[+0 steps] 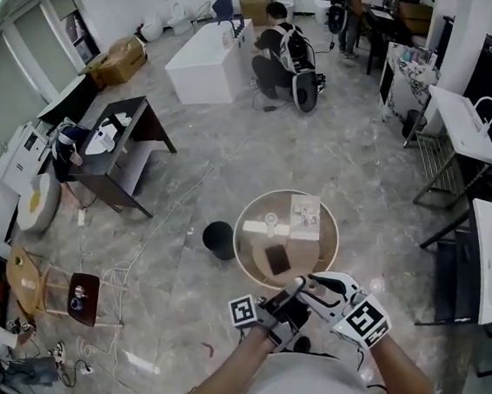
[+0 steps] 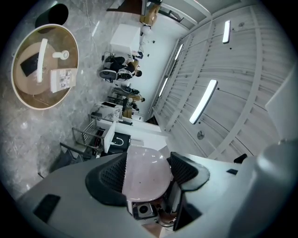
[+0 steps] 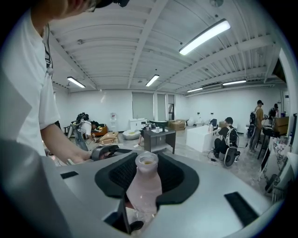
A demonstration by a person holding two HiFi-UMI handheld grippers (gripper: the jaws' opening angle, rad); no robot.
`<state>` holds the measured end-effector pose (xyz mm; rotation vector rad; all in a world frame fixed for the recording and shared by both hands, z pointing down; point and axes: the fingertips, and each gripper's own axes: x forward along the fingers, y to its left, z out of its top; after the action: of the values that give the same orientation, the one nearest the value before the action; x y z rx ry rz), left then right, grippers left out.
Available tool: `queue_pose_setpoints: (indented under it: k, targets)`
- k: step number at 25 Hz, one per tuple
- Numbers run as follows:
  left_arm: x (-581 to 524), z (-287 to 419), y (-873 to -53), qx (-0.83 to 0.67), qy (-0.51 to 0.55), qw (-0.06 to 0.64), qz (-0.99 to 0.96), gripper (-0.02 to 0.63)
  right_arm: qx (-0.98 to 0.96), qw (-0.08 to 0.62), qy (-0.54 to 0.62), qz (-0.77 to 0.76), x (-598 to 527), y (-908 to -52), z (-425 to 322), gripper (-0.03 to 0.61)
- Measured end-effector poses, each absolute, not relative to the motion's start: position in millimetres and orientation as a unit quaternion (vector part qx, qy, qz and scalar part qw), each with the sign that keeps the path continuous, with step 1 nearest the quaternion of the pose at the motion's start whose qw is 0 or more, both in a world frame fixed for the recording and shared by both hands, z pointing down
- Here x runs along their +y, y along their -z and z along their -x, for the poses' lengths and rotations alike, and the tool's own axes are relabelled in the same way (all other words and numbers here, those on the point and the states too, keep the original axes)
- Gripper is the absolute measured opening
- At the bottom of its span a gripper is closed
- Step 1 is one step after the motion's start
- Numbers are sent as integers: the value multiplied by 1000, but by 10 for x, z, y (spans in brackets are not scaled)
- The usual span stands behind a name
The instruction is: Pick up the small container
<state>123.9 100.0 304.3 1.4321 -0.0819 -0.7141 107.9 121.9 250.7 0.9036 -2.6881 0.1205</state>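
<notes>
In the right gripper view a small pale pink bottle [image 3: 145, 186] with an open neck stands between the black pads, and my right gripper [image 3: 148, 174] is shut on it. The left gripper view shows my left gripper [image 2: 146, 169] shut on a pale pink rounded container [image 2: 145, 174] that fills the gap between its pads. I cannot tell whether both hold the same thing. From the head view, the left gripper [image 1: 284, 308] and the right gripper [image 1: 315, 285] meet close to my body, just in front of the round table [image 1: 251, 257]; what they hold is hidden there.
On the round table lie a booklet [image 1: 305, 216], a dark card [image 1: 277, 257] and a small white piece [image 1: 271, 226]. A black bin [image 1: 218, 238] stands beside the table. Farther off are a dark desk [image 1: 127, 143], a white counter [image 1: 205, 60], a crouching person [image 1: 279, 53] and racks [image 1: 451, 153].
</notes>
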Motion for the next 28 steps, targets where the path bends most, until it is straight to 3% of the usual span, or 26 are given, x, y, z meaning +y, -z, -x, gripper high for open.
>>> queue_pose_setpoints:
  k: [9,28]
  targets:
    - [1406,-1173,-2972,-60,342,688,-637,301,-944,146,-36,-295,1617,-2468,-1058,150]
    - [1547,-309,-2698,-57,322,681,-656,301,-951,122,-18,-283,1791,-2204,-187,150]
